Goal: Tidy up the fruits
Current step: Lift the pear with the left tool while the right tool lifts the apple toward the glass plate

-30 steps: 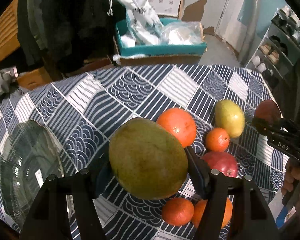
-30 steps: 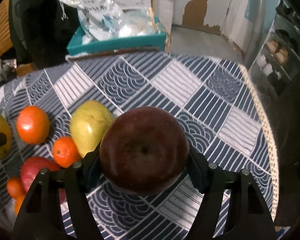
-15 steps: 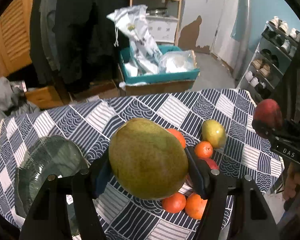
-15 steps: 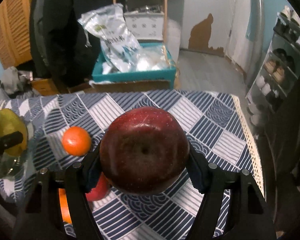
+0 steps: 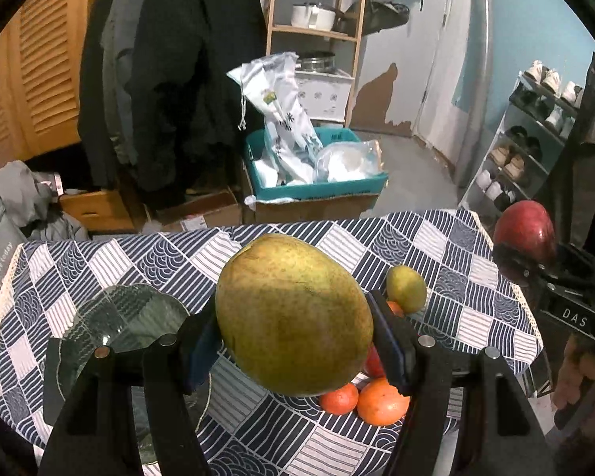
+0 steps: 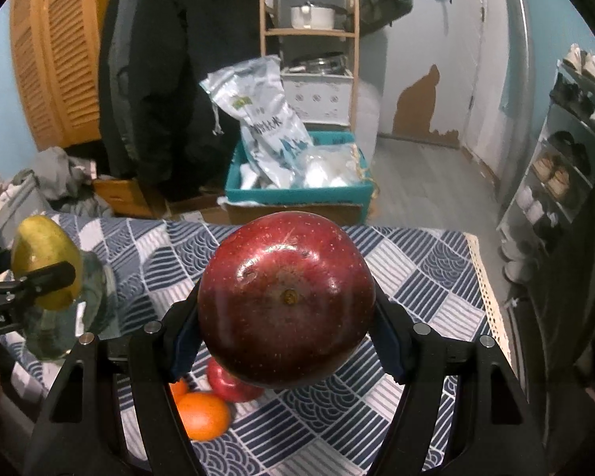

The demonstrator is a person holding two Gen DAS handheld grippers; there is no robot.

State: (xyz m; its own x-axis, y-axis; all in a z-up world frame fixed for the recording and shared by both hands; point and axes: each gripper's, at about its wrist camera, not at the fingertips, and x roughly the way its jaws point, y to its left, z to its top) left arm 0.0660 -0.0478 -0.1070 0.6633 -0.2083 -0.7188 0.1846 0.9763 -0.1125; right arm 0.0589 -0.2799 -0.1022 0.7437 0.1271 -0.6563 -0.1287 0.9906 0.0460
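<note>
My left hand-held gripper (image 5: pixel 295 341) is clamped on the mango (image 5: pixel 293 313), and my right hand-held gripper (image 6: pixel 285 333) is clamped on the dark red apple (image 6: pixel 287 301). Both grips are unchanged from a second ago, but I have lifted both well above the bench (image 5: pixel 448 254): then the cloth filled each view, and now the whole bench top lies below with the room behind it. The mango hangs over the gap between the glass bowl (image 5: pixel 127 317) and the fruit left on the cloth. The pear (image 5: pixel 406 288), three oranges (image 5: pixel 380 400) and a second red apple (image 6: pixel 228 384) lie in the same cluster as before. From the right wrist, the mango sits above the bowl at the left edge.
</note>
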